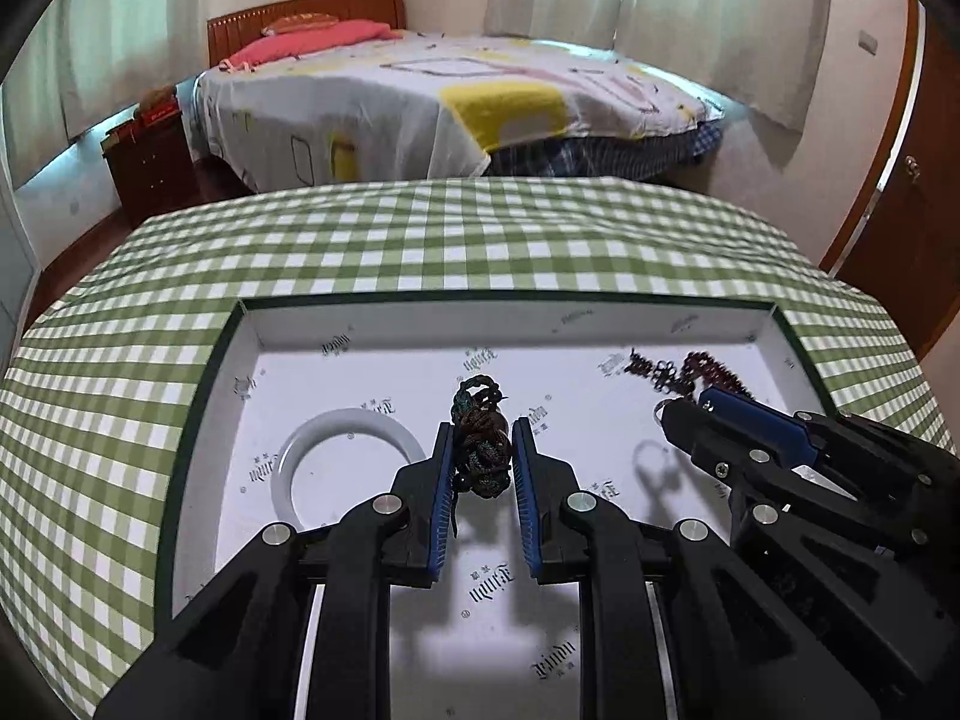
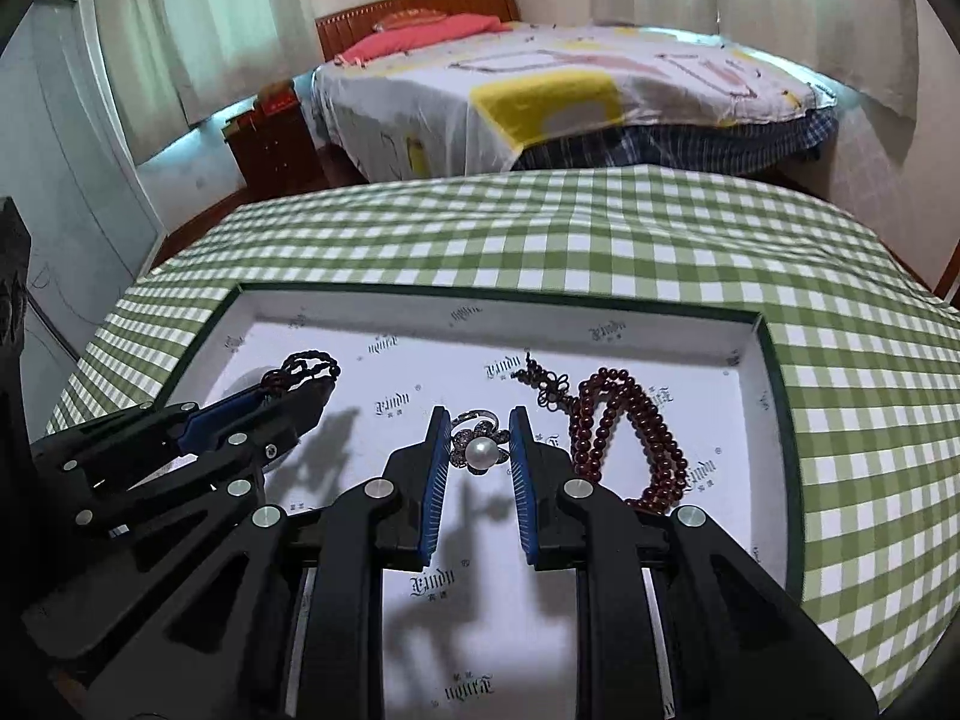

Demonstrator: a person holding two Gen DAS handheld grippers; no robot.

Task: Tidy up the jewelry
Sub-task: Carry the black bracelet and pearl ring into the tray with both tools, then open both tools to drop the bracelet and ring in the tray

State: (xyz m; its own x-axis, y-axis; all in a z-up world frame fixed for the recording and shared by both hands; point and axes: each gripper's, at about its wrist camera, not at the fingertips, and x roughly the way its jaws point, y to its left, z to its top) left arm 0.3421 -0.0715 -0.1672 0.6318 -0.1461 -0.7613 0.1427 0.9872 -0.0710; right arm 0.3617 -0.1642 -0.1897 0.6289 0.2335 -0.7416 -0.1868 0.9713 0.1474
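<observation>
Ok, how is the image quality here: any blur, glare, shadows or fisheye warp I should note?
Left wrist view: strong fisheye bending of the checked tablecloth, dark corner vignette, soft shadows of the tongs on the white tray, and the dark braided bracelet is sharp. Right wrist view: same warp, the pearl flower ring is crisp, the bed slightly soft, with no harsh glare.

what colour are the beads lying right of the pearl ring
Dark red beads, clearest in the right wrist view.

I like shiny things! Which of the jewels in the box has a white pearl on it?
The ring between the right gripper's fingers. Its flower top holds a white pearl; the red bead string beside it and the dark cord bundle have none.
</observation>
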